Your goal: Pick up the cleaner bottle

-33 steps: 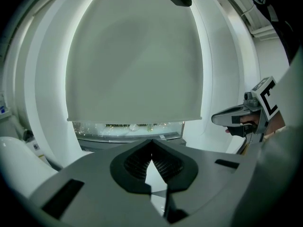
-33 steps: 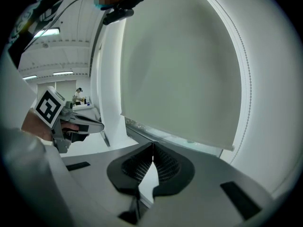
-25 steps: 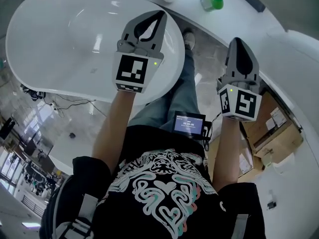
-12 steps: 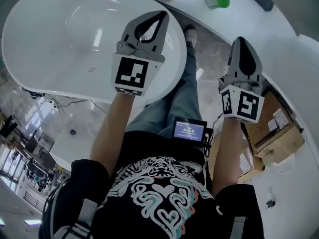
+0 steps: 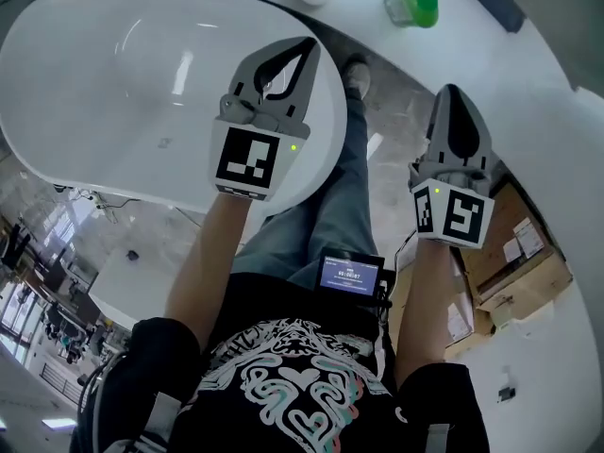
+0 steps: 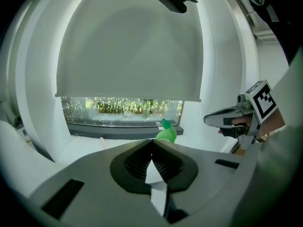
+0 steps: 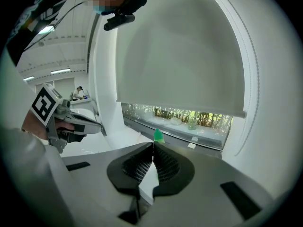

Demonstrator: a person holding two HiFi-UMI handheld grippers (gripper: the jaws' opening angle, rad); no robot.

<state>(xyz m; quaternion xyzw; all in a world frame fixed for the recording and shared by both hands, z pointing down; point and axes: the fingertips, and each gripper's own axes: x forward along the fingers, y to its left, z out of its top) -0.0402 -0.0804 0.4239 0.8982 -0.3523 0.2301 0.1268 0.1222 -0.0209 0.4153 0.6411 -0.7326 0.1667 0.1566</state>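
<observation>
Both of my grippers are clenched on nothing: the left gripper has its tips pressed together over the near rim of what looks like a white tub, and the right gripper is closed tight too, just to its right. The green cleaner bottle stands upright on the white ledge at the far right, well apart from both. I hold the 2 side by side and aimed toward it, I judge, to line up the reach; the right is nearer and must open first
</observation>
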